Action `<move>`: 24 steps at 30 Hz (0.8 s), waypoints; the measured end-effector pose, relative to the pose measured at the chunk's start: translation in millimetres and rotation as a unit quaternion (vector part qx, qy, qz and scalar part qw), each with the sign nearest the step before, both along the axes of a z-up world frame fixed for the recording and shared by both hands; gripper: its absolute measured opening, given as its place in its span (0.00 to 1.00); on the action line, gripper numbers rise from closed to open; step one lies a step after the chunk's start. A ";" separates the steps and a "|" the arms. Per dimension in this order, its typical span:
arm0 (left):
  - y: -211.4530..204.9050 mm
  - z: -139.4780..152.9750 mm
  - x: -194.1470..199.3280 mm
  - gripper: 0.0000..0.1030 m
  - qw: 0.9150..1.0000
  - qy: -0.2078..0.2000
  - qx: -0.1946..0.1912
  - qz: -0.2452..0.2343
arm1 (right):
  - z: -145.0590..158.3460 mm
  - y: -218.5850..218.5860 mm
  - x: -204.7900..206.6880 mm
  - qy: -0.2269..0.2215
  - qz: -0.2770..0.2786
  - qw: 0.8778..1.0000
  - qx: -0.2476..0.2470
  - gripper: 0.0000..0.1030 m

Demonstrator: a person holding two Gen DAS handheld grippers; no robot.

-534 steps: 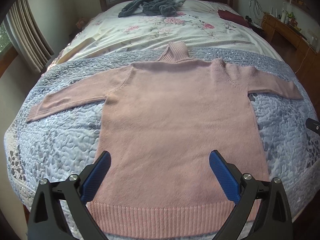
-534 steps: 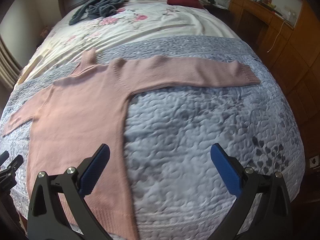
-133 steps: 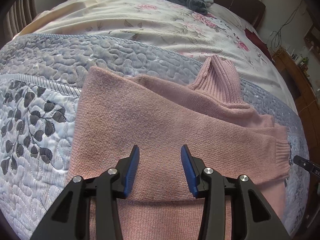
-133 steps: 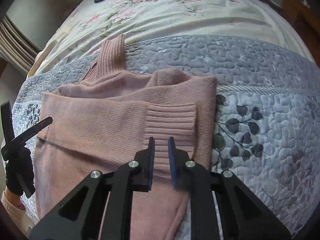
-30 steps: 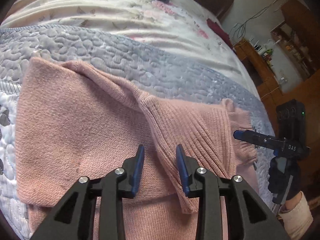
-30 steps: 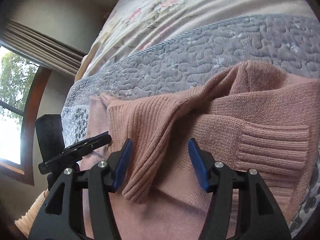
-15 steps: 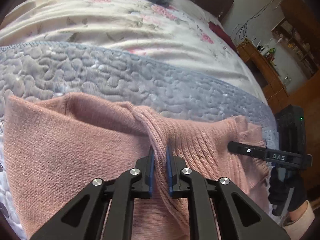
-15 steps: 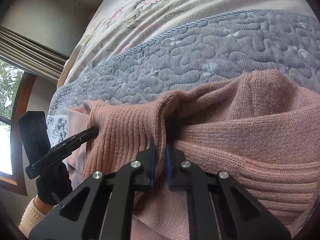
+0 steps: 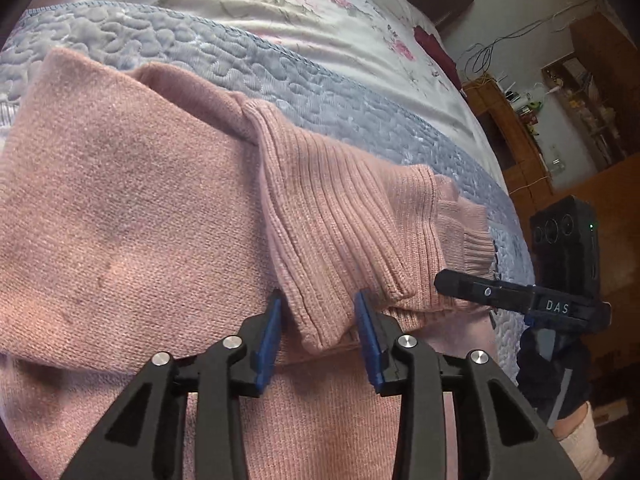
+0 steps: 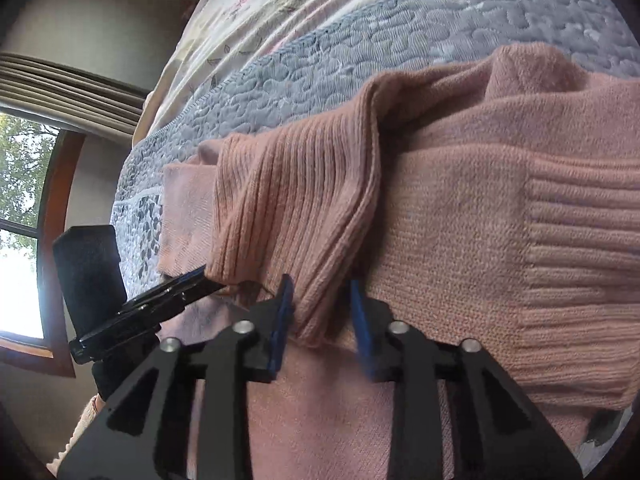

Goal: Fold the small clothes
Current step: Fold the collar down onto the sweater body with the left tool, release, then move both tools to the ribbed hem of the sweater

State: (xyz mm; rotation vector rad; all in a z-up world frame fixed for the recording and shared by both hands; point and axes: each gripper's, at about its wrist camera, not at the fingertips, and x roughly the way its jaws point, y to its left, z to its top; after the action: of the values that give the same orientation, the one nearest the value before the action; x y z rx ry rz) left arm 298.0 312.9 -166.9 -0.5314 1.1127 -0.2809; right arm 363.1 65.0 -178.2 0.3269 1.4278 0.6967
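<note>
Fingers of the left gripper (image 9: pixel 318 334) stand partly apart at the bottom of the left wrist view, one on each side of the folded-down ribbed collar (image 9: pixel 336 232) of a pink sweater (image 9: pixel 120 208); the collar's free edge hangs between them, and whether the pads touch it cannot be told. The right gripper (image 10: pixel 320 312) sits the same way at the collar's other end (image 10: pixel 304 216), its jaws also partly apart around the knit, gripping nothing firmly that can be seen. One sweater lies there, its sleeves folded across the body, one ribbed cuff (image 10: pixel 580 240) to the right of the right gripper. Two grippers are counted. Beyond the sweater comes the grey quilt (image 9: pixel 280 68), then a flowered bedsheet (image 9: pixel 248 4), with one dark red cloth (image 9: pixel 434 50) farther off.
</note>
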 end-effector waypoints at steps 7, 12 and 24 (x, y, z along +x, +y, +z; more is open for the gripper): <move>14.8 8.9 -5.2 0.09 0.999 -0.014 0.012 -0.028 | 18.5 -31.4 -3.4 -0.018 -0.019 1.000 0.016 0.06; 17.9 -7.0 -7.2 0.09 0.999 -0.012 0.034 -0.041 | -6.3 -32.0 -6.7 -0.020 -0.007 0.999 -0.031 0.05; 7.2 21.9 -50.7 0.26 0.995 -0.013 0.098 -0.002 | 26.0 -47.9 -48.2 -0.073 -0.034 0.997 -0.012 0.32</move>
State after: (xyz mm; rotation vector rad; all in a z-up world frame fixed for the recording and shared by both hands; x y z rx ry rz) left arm 247.3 320.2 -145.0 -0.3501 1.1025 -0.1788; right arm 314.9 17.1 -152.2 0.2978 1.2799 0.6353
